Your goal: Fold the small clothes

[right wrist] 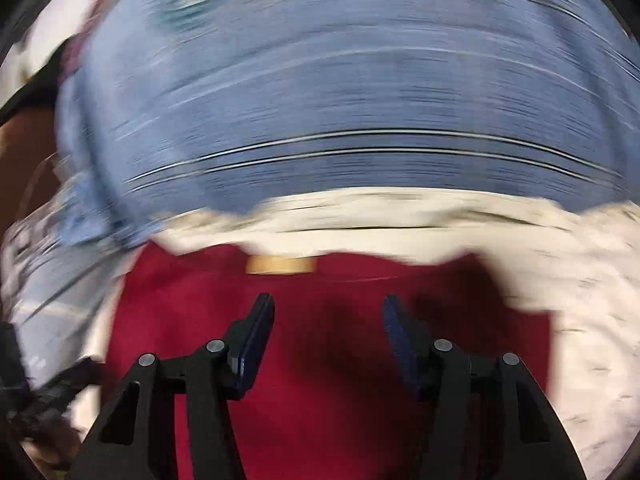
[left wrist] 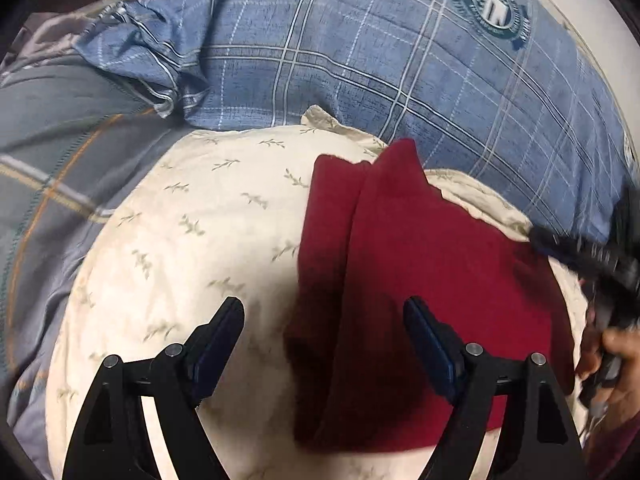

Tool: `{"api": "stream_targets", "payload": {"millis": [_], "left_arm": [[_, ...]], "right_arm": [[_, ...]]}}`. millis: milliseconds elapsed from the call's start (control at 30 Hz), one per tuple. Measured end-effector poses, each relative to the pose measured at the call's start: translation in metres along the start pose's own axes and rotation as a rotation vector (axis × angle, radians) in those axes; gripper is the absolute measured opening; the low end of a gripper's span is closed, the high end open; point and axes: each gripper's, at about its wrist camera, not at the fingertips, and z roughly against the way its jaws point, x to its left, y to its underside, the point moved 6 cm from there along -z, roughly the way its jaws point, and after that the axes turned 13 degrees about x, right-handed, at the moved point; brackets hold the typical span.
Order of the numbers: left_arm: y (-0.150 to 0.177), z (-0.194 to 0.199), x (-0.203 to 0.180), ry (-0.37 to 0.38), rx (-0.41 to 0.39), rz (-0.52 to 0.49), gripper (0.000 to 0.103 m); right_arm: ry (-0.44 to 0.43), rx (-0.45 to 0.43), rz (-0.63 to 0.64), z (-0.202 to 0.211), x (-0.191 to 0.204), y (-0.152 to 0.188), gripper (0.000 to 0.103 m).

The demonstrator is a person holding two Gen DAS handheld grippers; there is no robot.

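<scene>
A dark red garment (left wrist: 400,280) lies folded lengthwise on a cream leaf-print pillow (left wrist: 192,240). My left gripper (left wrist: 324,312) is open and empty, hovering above the garment's left edge. In the left wrist view the right gripper (left wrist: 580,252) shows blurred at the right edge of the garment, held by a hand. The right wrist view is motion-blurred: the red garment (right wrist: 320,340) with a tan label (right wrist: 280,265) lies under my right gripper (right wrist: 328,308), which is open and empty.
A blue plaid bedsheet (left wrist: 400,60) with a round emblem (left wrist: 492,4) lies behind the pillow. A grey blanket with orange stripes (left wrist: 52,160) is bunched at the left. The cream pillow (right wrist: 560,280) shows around the garment in the right wrist view.
</scene>
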Motion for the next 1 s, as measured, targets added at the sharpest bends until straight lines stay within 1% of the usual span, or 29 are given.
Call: {"api": "stream_targets", "payload": {"millis": [100,133,200,300,433,567,667,800,833,1000], "left_arm": [[0.004,-0.001,0.006,-0.055,-0.026,-0.024,0.082],[0.005,-0.002,0.008,-0.066,-0.029,-0.026,0.082],[0.009,-0.004,0.013,-0.077,-0.036,-0.029,0.082],[0.012,-0.003,0.018,-0.086,-0.034,-0.037,0.083],[0.010,-0.004,0.017,-0.091,-0.041,-0.059,0.083],[0.008,-0.005,0.019,-0.074,-0.035,-0.051,0.082],[0.006,-0.004,0.019,-0.077,-0.045,-0.048,0.082],[0.007,0.000,0.019,-0.082,-0.063,-0.050,0.082],[0.006,0.001,0.018,-0.083,-0.068,-0.049,0.082],[0.006,0.009,0.010,-0.072,-0.101,-0.063,0.082]], "right_arm": [[-0.020,0.034,0.098,-0.030,0.063,-0.001,0.057],[-0.007,0.039,0.122,-0.040,0.077,-0.002,0.054],[0.028,0.038,0.149,-0.064,0.102,-0.012,0.054],[0.053,0.040,0.147,-0.094,0.120,-0.025,0.054],[0.095,0.064,0.144,-0.124,0.122,-0.034,0.056],[0.116,0.040,0.156,-0.131,0.124,-0.032,0.057],[0.094,0.035,0.141,-0.131,0.124,-0.032,0.056],[0.031,0.014,0.082,-0.098,0.110,-0.024,0.057],[0.027,0.006,0.079,-0.092,0.106,-0.020,0.057],[0.084,-0.040,0.073,-0.061,0.076,0.004,0.057]]}}
